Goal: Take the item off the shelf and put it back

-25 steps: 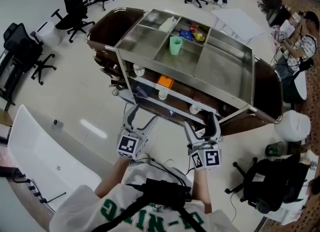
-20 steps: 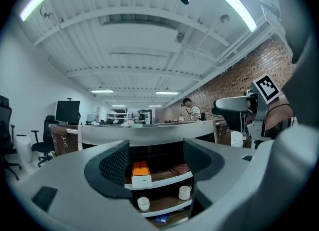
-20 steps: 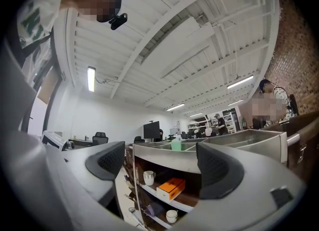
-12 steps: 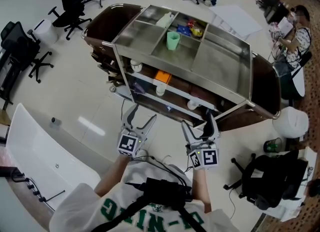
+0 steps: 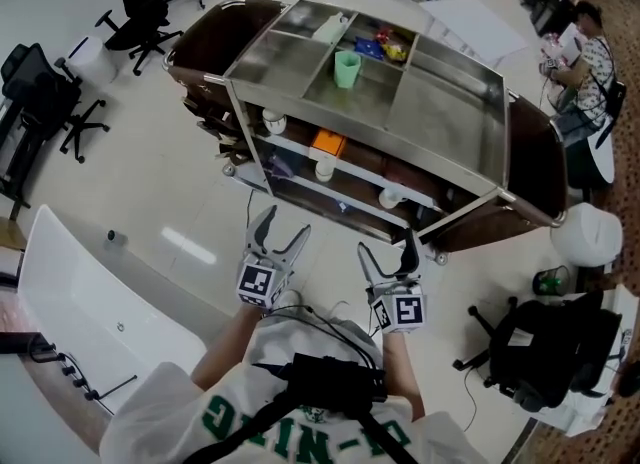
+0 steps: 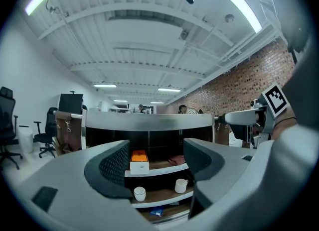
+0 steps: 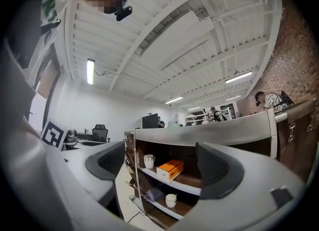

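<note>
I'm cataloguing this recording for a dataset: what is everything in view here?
steel cart: one, silver with brown bags at both ends, centre
green cup: one, green, cart's top tray
snack packets: a few, blue, yellow and red, top rear compartment
orange box: one, orange and white, upper shelf
white cups: three, white, on the shelves
office chairs: several, black, around the cart
white desk: one, lower left
seated person: one, far right
left gripper: one, grey, jaws apart, empty
right gripper: one, grey, jaws apart, empty

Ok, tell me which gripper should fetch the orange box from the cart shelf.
Left, probably. The left gripper stands nearer the orange box, sees its end square-on and is open, empty. The right gripper sees it obliquely.
</note>
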